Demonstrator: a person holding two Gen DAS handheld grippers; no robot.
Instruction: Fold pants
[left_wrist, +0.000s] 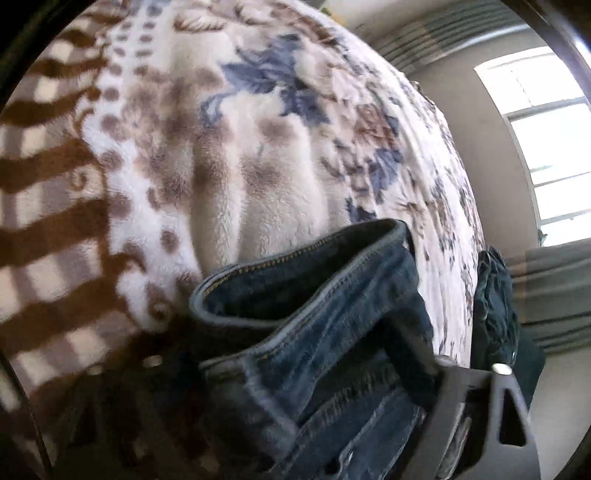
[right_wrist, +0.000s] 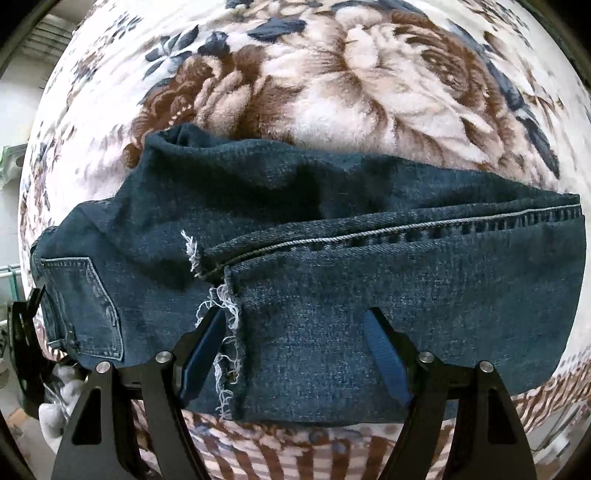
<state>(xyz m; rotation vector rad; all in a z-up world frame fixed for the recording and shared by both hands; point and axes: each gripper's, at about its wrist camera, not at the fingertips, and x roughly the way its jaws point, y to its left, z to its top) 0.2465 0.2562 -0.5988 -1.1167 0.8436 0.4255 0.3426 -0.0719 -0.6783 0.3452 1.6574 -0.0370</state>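
Below my right claw (right_wrist: 295, 350), spread wide, dark jeans (right_wrist: 332, 277) lie across a floral blanket (right_wrist: 332, 74). My left claw (left_wrist: 295, 406) clamps their waistband (left_wrist: 303, 266).

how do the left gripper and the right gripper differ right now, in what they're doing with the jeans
The left gripper is shut on a bunched waistband of the jeans, while the right gripper is open, with the fabric merely lying between its fingers. The left's view is filled with close, lifted denim; the right's shows the jeans spread flat on the floral blanket. Both hover over the same blanket.
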